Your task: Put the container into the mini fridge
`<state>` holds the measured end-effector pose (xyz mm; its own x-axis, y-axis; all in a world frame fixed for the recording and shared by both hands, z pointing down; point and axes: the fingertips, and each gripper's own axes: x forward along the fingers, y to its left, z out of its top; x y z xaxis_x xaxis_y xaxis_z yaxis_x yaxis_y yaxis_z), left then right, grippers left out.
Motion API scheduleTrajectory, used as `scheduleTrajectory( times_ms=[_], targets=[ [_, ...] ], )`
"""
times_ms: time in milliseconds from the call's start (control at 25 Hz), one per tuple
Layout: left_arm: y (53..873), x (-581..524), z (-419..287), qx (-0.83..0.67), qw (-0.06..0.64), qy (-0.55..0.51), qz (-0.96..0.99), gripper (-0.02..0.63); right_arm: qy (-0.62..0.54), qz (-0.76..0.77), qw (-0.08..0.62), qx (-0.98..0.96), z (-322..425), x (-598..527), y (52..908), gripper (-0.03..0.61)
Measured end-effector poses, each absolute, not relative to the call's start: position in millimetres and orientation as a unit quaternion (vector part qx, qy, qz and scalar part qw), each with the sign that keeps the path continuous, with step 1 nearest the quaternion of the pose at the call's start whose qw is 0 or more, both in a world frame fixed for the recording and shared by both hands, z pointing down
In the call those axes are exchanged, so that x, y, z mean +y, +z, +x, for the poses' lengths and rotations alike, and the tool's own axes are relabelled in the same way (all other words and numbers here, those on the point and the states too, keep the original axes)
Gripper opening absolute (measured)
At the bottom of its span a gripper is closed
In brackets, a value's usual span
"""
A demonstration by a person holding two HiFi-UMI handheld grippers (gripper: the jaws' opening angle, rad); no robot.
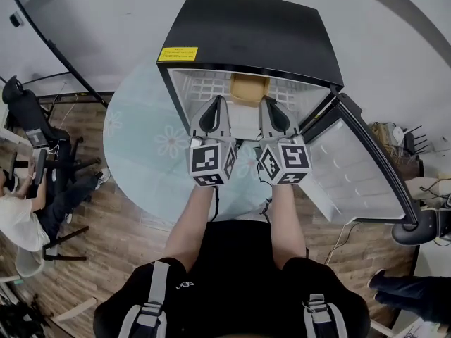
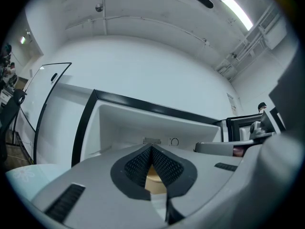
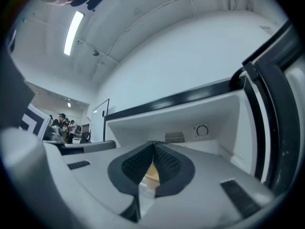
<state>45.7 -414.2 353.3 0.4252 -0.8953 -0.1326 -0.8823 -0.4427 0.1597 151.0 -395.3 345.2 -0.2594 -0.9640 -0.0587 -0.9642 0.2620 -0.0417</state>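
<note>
Already, in the head view, the container (image 1: 249, 89) sits inside the mini fridge (image 1: 261, 34) just beyond the left gripper (image 1: 217, 101) and right gripper (image 1: 270, 103); the left gripper view, then the right gripper view, show jaws clenched on nothing, so draw both straight back without nudging it.

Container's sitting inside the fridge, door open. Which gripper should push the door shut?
Right, probably. The door hangs open on the right side of the fridge, nearer the right gripper; the left gripper would have to cross over it. Both are shut and empty.
</note>
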Motion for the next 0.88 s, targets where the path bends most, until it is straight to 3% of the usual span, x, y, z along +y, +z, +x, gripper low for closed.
scheduleTrajectory(
  times_ms=[280, 880],
  targets=[
    [351, -370, 50, -0.510, -0.004, -0.073, 0.857, 0.011, 0.014, -0.604, 0.021, 0.797, 142, -368, 347, 0.006],
    [387, -347, 43, -0.509, 0.044, -0.055, 0.858, 0.011, -0.004, -0.598, 0.014, 0.801, 147, -320, 377, 0.003]
  ],
)
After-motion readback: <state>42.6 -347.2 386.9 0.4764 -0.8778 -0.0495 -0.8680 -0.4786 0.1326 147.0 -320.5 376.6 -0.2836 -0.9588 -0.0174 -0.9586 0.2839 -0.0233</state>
